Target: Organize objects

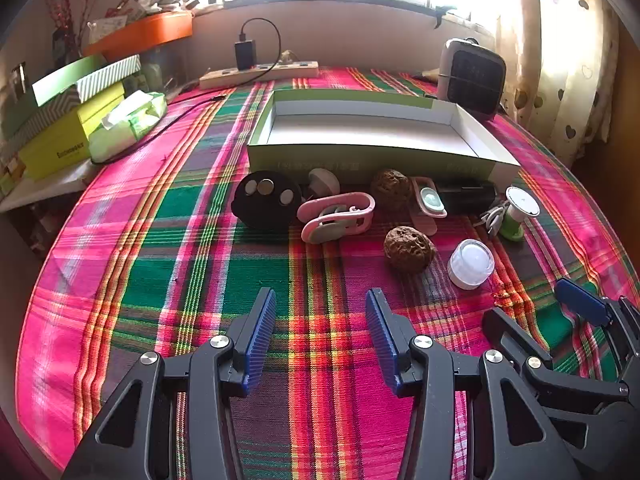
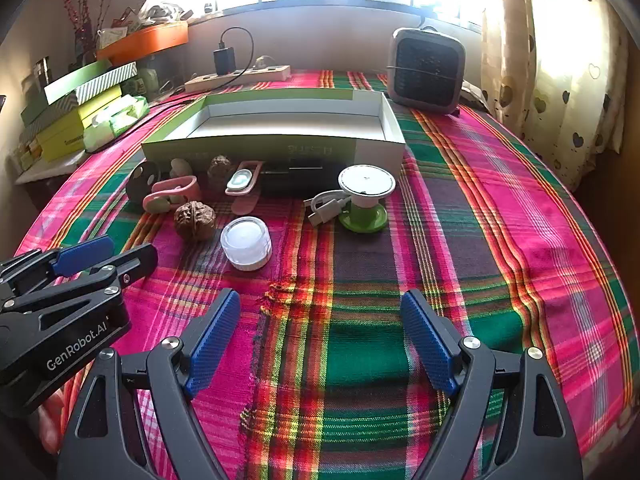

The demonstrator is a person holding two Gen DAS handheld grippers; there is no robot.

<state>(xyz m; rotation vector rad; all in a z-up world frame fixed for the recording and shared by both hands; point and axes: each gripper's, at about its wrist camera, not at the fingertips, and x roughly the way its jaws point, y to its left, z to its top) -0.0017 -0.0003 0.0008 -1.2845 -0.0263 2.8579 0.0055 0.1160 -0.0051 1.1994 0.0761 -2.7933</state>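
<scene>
**Plaid cloth, both claws released over loose objects**

Plaid tablecloth (image 2: 500,216) bears a shallow open box (image 2: 276,148), white inside, green outside. Just in front of it, a scatter: black round case (image 1: 266,200), pink clip (image 1: 338,216), two walnuts (image 1: 409,249), white jar (image 2: 246,248), black block (image 1: 466,196), green-and-white spool (image 2: 364,200) with white cable (image 2: 326,206) touching it. Left gripper (image 1: 321,340): released, nothing between fingers. Right gripper (image 2: 320,344): spread wide, holding nothing. Heater (image 2: 426,70) behind the box.

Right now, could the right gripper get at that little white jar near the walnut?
Probably yes. The right gripper is open and empty, and only bare tablecloth lies between it and the white jar, slightly to its left.
</scene>
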